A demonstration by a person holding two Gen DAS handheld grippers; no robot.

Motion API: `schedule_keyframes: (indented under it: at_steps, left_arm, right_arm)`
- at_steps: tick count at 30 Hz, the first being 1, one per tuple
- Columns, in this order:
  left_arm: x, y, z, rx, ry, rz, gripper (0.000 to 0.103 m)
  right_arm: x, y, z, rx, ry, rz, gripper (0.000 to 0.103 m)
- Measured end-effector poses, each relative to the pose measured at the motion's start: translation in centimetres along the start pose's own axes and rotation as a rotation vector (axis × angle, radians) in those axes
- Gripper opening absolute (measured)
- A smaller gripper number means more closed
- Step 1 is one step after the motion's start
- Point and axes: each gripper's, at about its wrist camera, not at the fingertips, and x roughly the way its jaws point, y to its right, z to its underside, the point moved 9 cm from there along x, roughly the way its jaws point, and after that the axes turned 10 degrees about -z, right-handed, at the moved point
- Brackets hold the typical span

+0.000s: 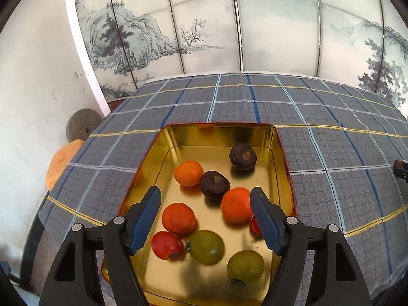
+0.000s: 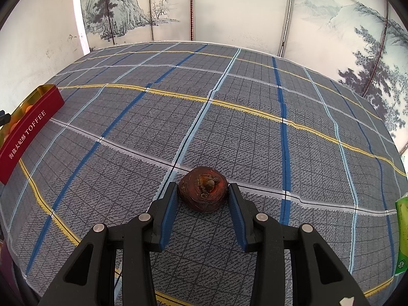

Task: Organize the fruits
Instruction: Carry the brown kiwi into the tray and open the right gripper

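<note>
A gold-lined tin box [image 1: 219, 132] holds several fruits: orange ones [image 1: 188, 173], dark brown ones [image 1: 242, 156], red tomatoes [image 1: 166, 244] and green tomatoes [image 1: 206, 246]. My left gripper [image 1: 205, 199] is open and empty, held above the box's near half. In the right wrist view a dark reddish-brown fruit [image 2: 202, 192] lies on the plaid cloth. My right gripper [image 2: 203, 190] has a finger on each side of it, pads at or very near its sides. The tin's red TOFFEE side [image 2: 28, 135] shows at far left.
A blue-grey plaid tablecloth [image 2: 229, 117] covers the table. A painted folding screen [image 1: 229, 25] stands behind it. A green packet [image 2: 403, 234] sits at the right table edge. A round stone [image 1: 81, 125] and an orange object [image 1: 63, 163] lie off the table's left.
</note>
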Motion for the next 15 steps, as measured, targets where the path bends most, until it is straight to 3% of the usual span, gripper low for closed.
schedule_keyframes:
  at_steps: [9, 15]
  left_arm:
    - [-1.1, -0.7, 0.3, 0.004, 0.014, -0.015, 0.075]
    - [-1.6, -1.4, 0.6, -0.007, 0.014, -0.020, 0.075]
  right_arm:
    - [-0.1, -0.1, 0.0, 0.019, 0.005, 0.006, 0.036]
    - [0.0, -2.9, -0.2, -0.004, 0.006, -0.038, 0.036]
